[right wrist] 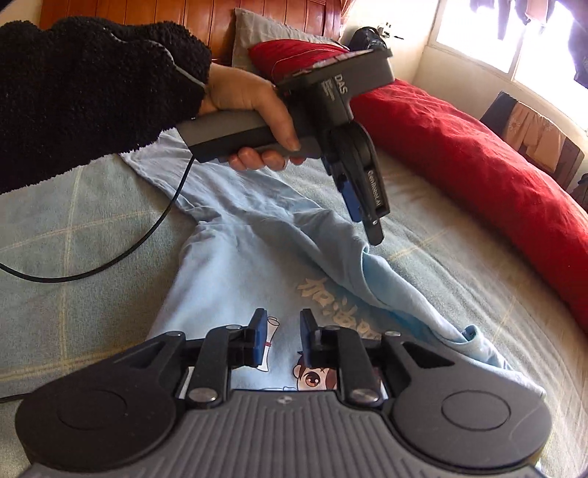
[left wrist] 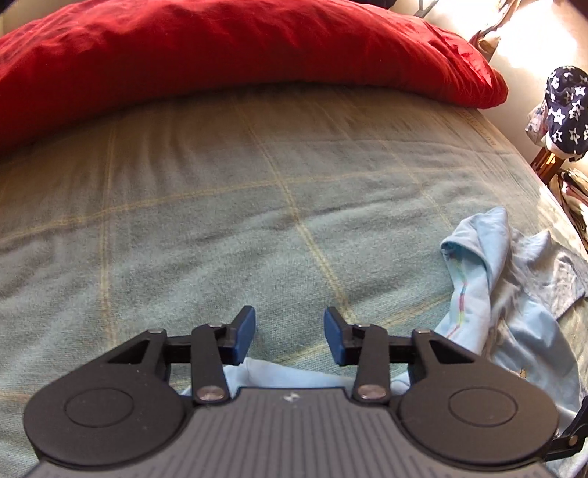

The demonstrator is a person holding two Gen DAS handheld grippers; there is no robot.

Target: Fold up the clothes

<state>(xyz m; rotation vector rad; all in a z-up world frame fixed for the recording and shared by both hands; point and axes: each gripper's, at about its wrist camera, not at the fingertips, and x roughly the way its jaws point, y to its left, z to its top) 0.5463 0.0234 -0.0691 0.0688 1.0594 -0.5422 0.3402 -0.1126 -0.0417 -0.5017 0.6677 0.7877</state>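
A light blue T-shirt [right wrist: 228, 264] with a cartoon print lies crumpled on the bed's checked blanket [right wrist: 55, 239]. My right gripper [right wrist: 283, 338] hovers over the print, its blue pads a little apart with nothing between them. A person's hand [right wrist: 242, 95] in a black fleece sleeve holds my left gripper [right wrist: 367, 217], which points down just above a raised fold of the shirt. In the left wrist view the left gripper [left wrist: 290, 334] stands open over bare blanket [left wrist: 183, 220]. The shirt [left wrist: 514, 331] lies under it and to its right.
A red quilt [left wrist: 220, 55] is bunched along the far side of the bed [right wrist: 459, 147]. A black cable [right wrist: 121, 253] trails across the blanket at left. A grey pillow [right wrist: 264, 33] leans on the wooden headboard. Star-patterned cloth [left wrist: 566, 106] hangs beyond the bed's right edge.
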